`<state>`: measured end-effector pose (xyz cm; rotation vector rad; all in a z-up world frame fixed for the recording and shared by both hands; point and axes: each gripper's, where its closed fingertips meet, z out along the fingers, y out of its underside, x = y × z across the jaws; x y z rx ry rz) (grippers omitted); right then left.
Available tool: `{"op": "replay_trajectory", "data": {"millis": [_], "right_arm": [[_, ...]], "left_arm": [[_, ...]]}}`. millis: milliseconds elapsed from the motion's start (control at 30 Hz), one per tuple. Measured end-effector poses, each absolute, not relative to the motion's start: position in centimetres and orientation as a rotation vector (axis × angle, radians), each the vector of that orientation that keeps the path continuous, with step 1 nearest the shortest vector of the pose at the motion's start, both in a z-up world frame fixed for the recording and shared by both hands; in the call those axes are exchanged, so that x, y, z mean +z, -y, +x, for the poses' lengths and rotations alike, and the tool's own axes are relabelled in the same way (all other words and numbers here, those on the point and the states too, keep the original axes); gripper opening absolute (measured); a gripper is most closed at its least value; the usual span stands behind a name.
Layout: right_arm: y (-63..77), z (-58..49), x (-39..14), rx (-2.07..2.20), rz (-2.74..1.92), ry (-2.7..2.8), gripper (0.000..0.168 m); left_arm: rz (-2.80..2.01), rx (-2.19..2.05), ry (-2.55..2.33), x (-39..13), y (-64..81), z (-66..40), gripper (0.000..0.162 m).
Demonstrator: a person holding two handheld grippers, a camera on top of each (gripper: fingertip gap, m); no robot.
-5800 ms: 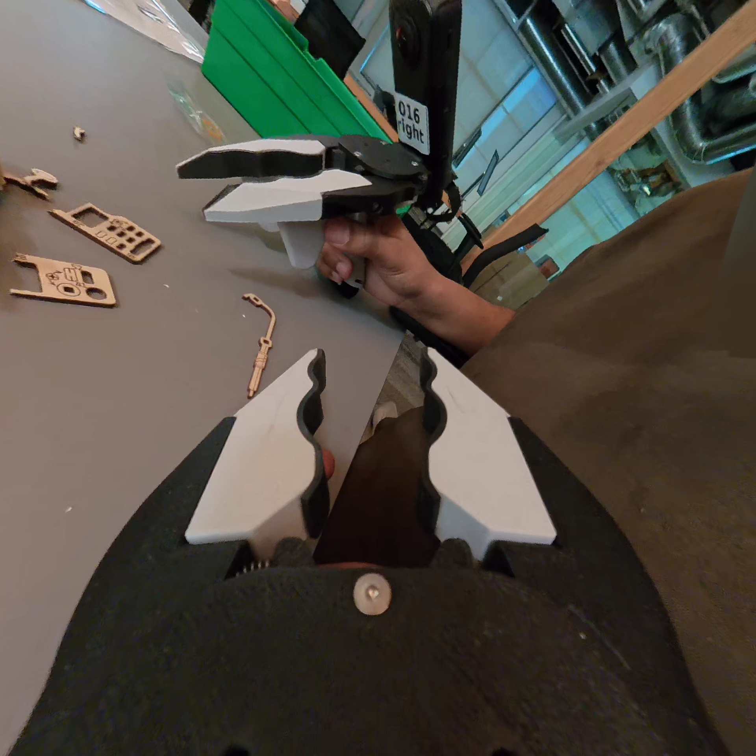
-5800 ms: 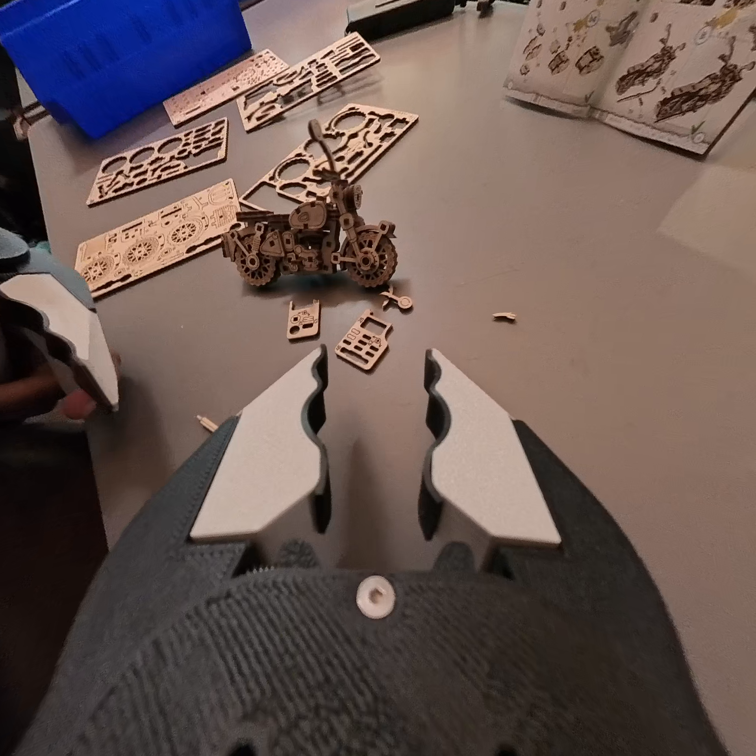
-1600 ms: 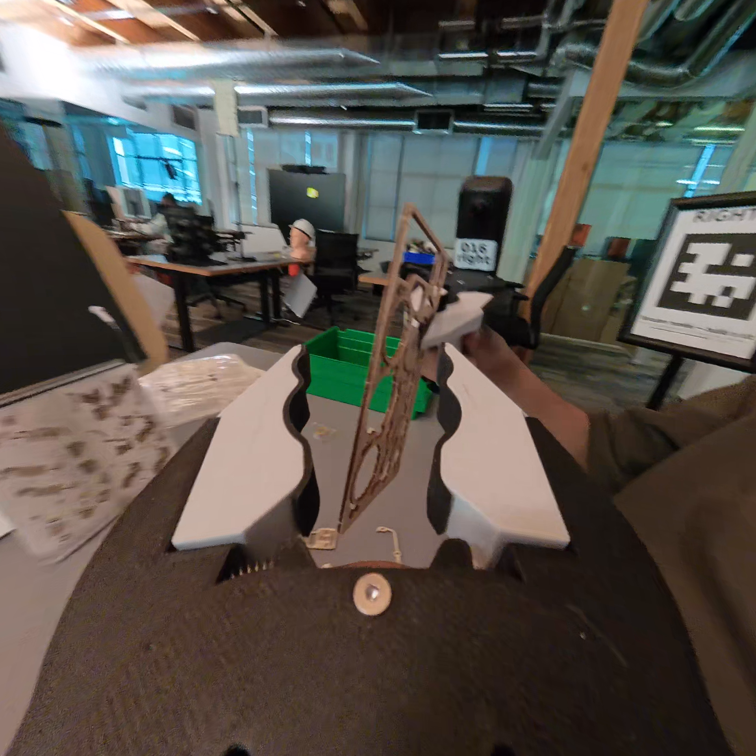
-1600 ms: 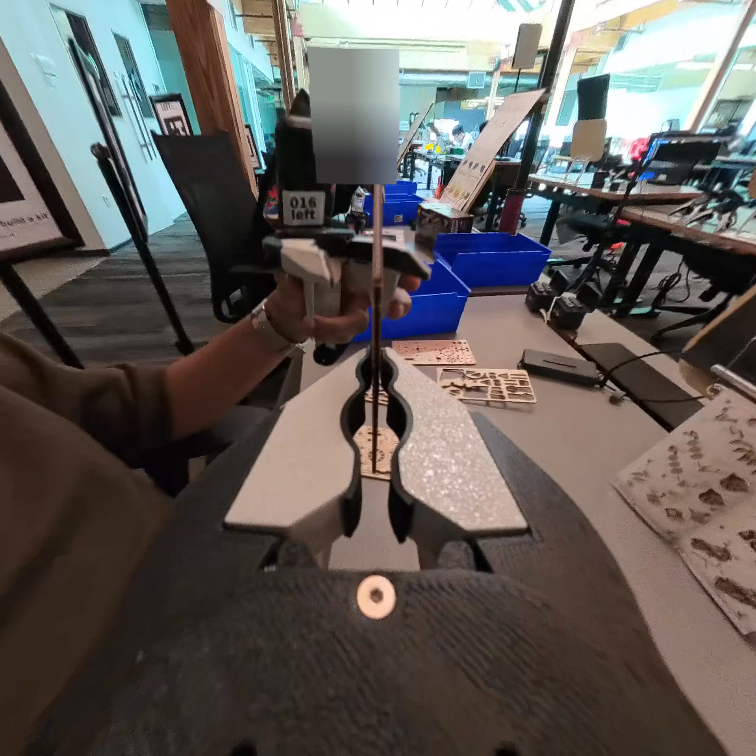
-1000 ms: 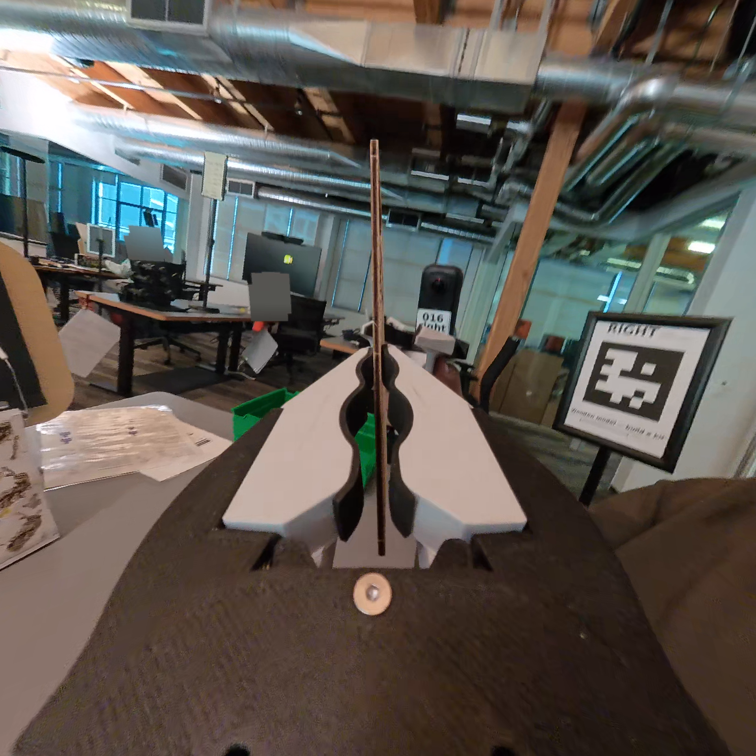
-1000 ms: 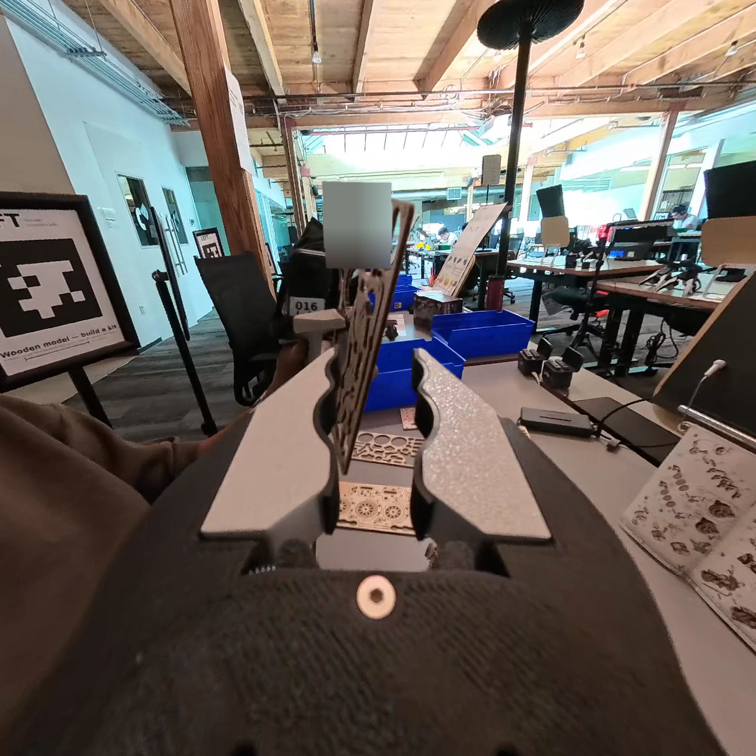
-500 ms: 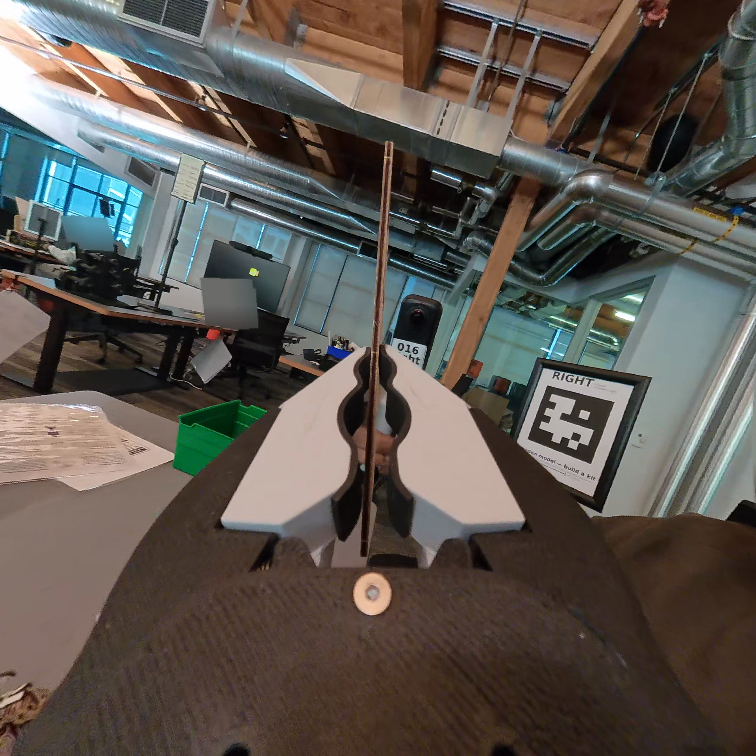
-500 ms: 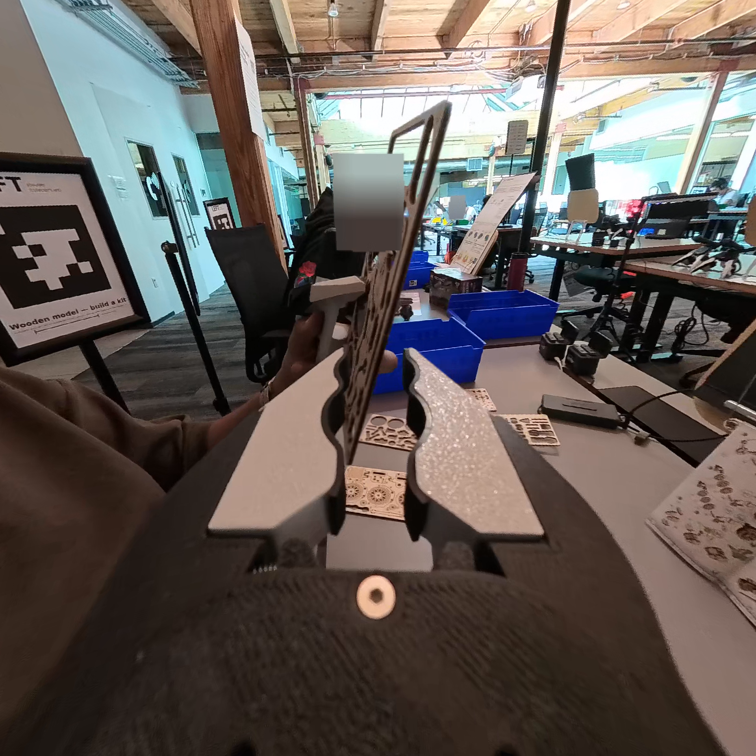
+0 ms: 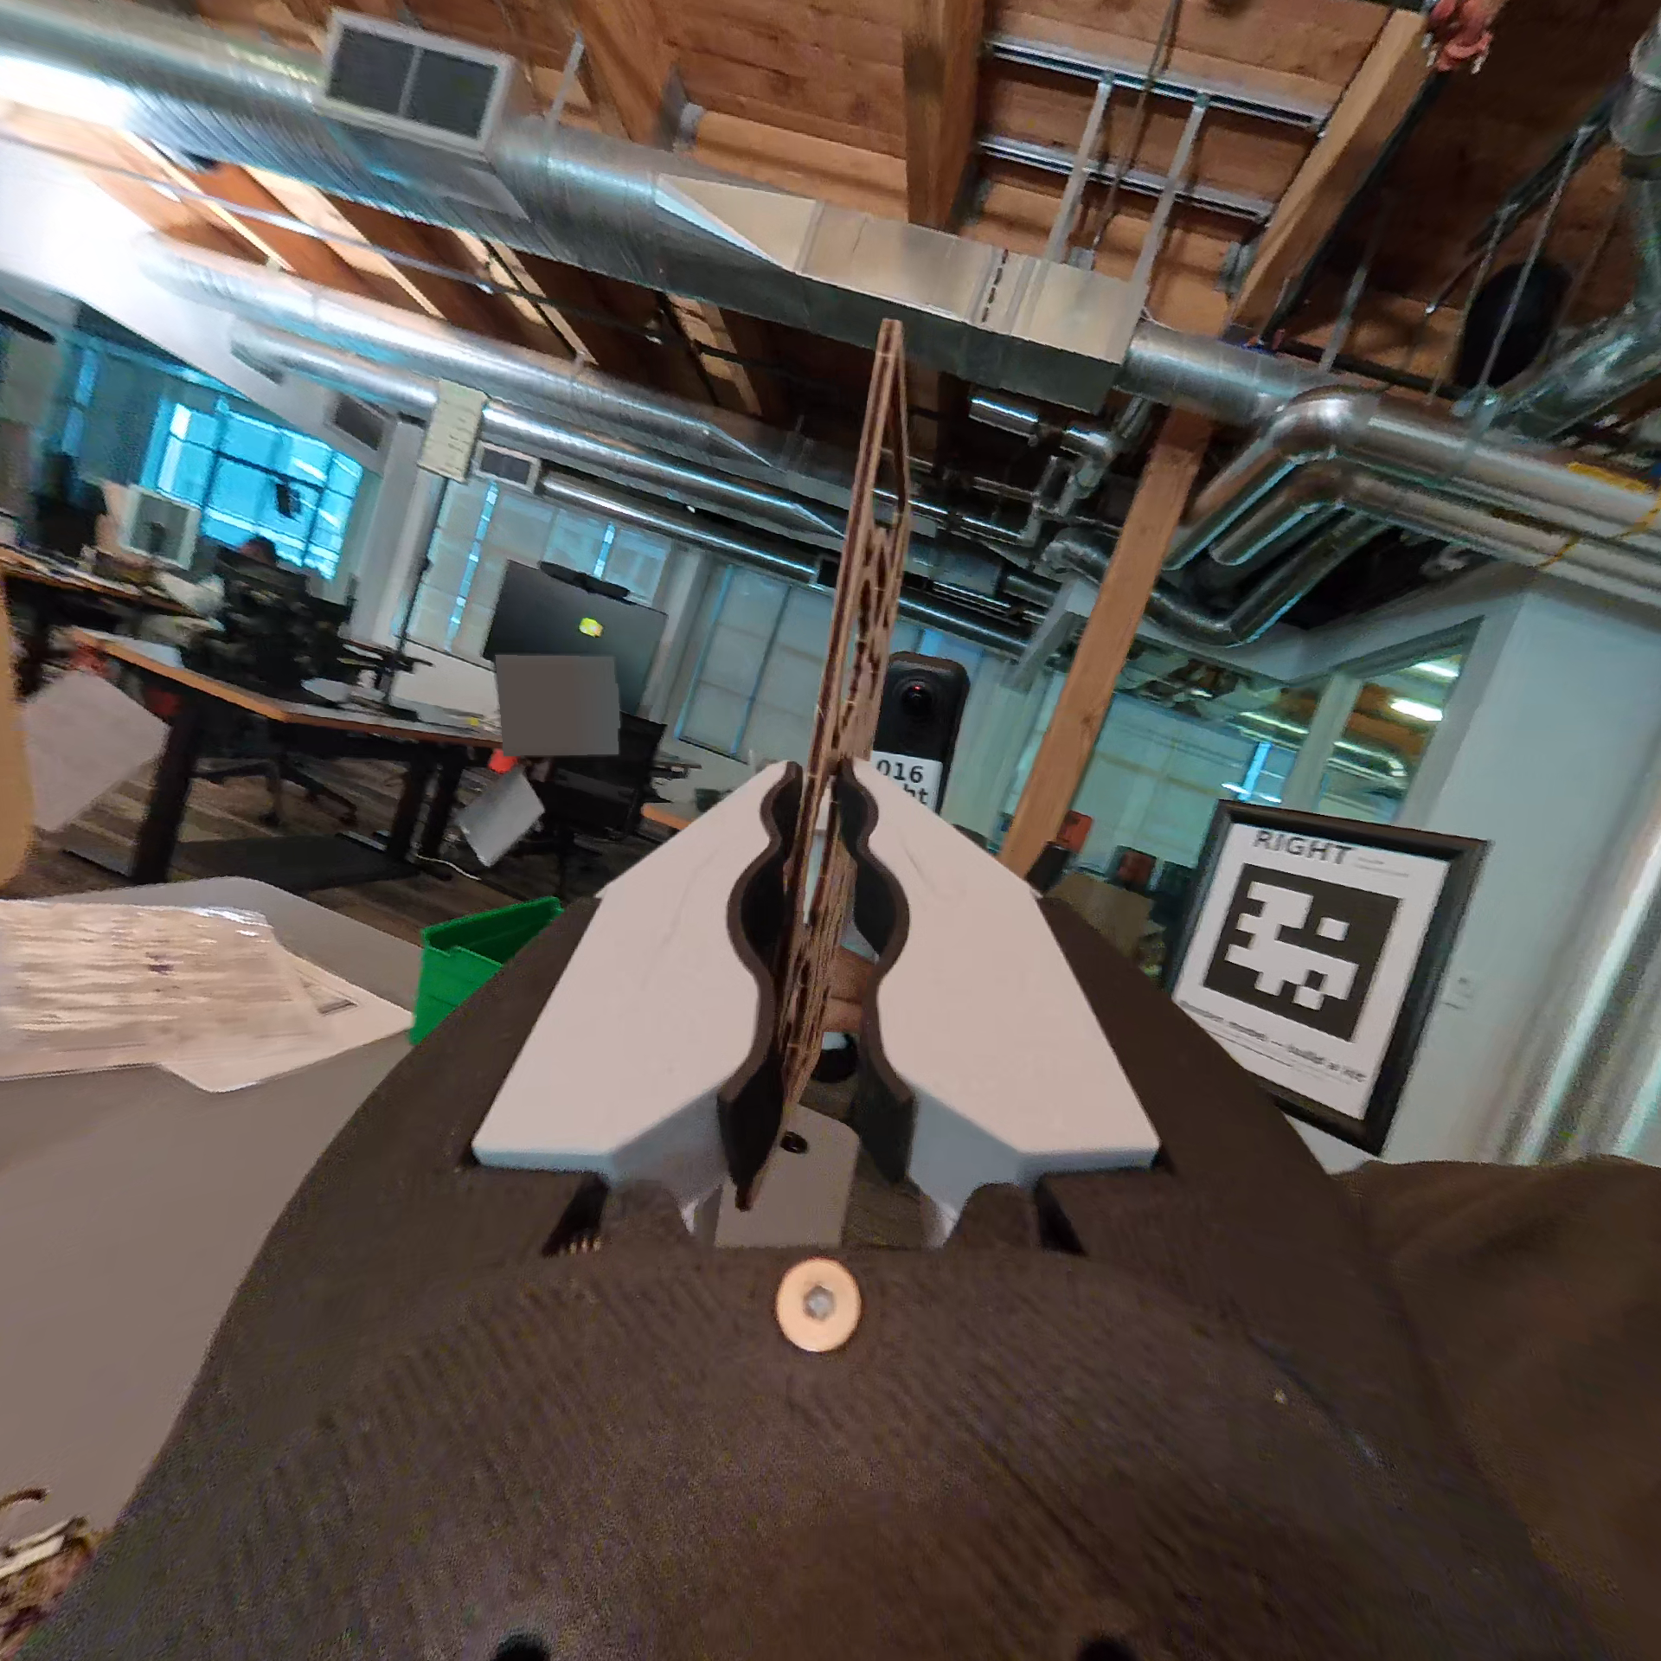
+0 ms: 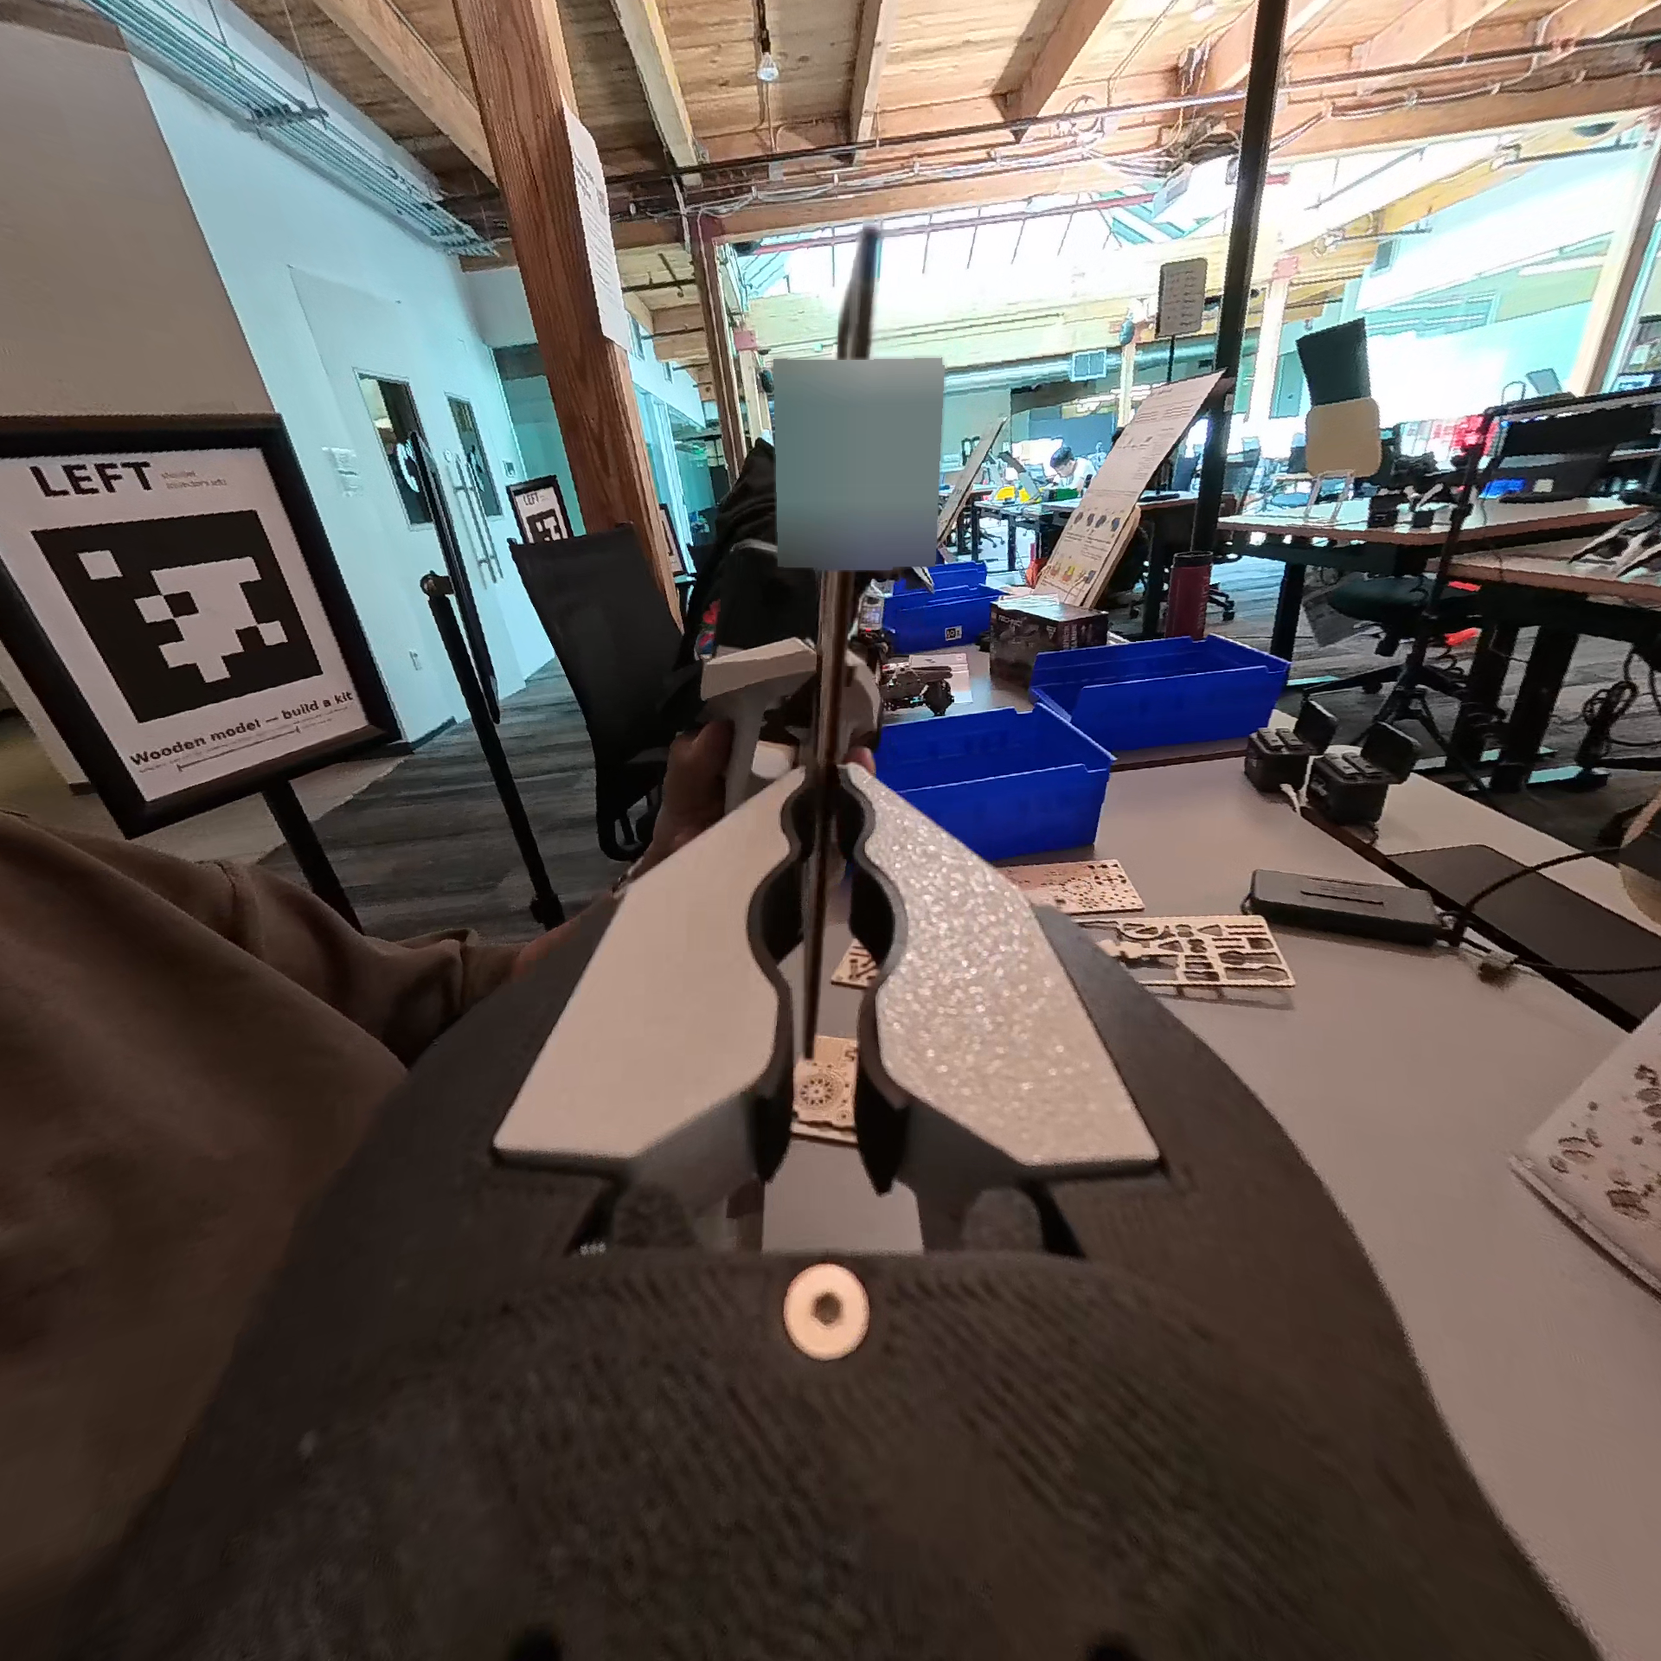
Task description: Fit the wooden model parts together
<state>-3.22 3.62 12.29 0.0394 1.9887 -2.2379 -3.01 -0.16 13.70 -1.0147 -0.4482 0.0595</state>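
A thin laser-cut wooden parts sheet [image 9: 858, 719], long axis rising to upper centre, is pinched edge-on between both the left gripper [image 9: 818, 791] and right gripper [image 10: 822, 791].

- The wooden sheet [image 9: 865, 629] is seen almost edge-on in the left wrist view; its cut-out pattern cannot be made out, and its lower end is hidden between the fingers.
- In the right wrist view the sheet [image 10: 831, 809] is reduced to a thin dark line, partly covered by a blurred patch.
- The left gripper [image 10: 791, 692] is largely hidden behind the sheet there.
- The papers [image 9: 153, 980] on the grey table [image 9: 135, 1213] are smeared by motion blur.
- The booklet [image 10: 1609, 1159] is cut off by the right edge.
- The flat sheet [image 10: 822, 1092] on the table is mostly hidden by the near fingers.
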Motion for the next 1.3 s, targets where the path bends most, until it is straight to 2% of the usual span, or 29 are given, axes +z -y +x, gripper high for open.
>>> {"op": "replay_trajectory", "data": {"millis": [200, 600, 1300], "right_arm": [[-4.5, -4.0, 13.1, -2.275, 0.095, -1.927, 0.0], [-6.7, -4.4, 15.2, -2.319, 0.142, -1.743, 0.0], [-5.3, -2.6, 14.9, -2.272, 0.081, -1.763, 0.001]], "left_arm": [[-1.029, 0.169, 0.453, 14.1, 0.7, -3.0, 0.035], [-1.039, 0.204, 0.463, 13.8, 1.1, -3.5, 0.031], [-1.097, 0.193, 0.443, 13.7, 0.1, -2.7, 0.034]]}}
